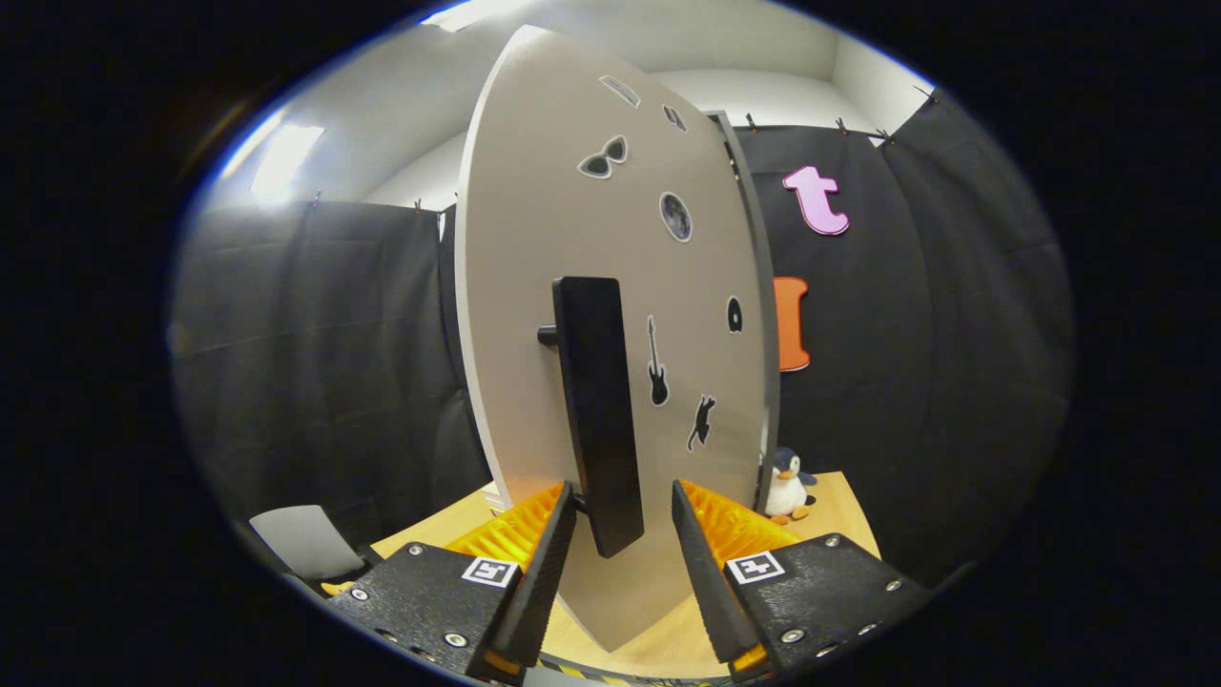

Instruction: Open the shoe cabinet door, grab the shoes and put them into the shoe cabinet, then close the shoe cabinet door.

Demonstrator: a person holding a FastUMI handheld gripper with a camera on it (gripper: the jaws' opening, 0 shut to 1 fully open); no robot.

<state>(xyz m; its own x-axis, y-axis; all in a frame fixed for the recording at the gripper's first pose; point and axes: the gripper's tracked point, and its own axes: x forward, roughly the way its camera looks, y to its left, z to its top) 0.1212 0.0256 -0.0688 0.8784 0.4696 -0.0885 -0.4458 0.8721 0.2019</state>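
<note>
The shoe cabinet door [534, 239] is a pale panel with several small stickers, standing upright just ahead of me. Its left edge shows its thickness, and along its right side runs a grey strip of the cabinet frame [760, 315]. A black vertical bar handle [599, 401] juts from the door on a short post. My gripper [624, 544] is open, with the handle's lower end between its two fingers. The left fingertip [563, 510] is close beside the handle; the right fingertip [689, 510] stands apart from it. The cabinet's inside is hidden behind the door.
A small plush penguin [788, 487] sits on the wooden tabletop [839, 520] just right of the door's foot. A pale grey flat object [300, 539] lies low on the left beside the table. Black cloth walls [315, 363] close the booth all round.
</note>
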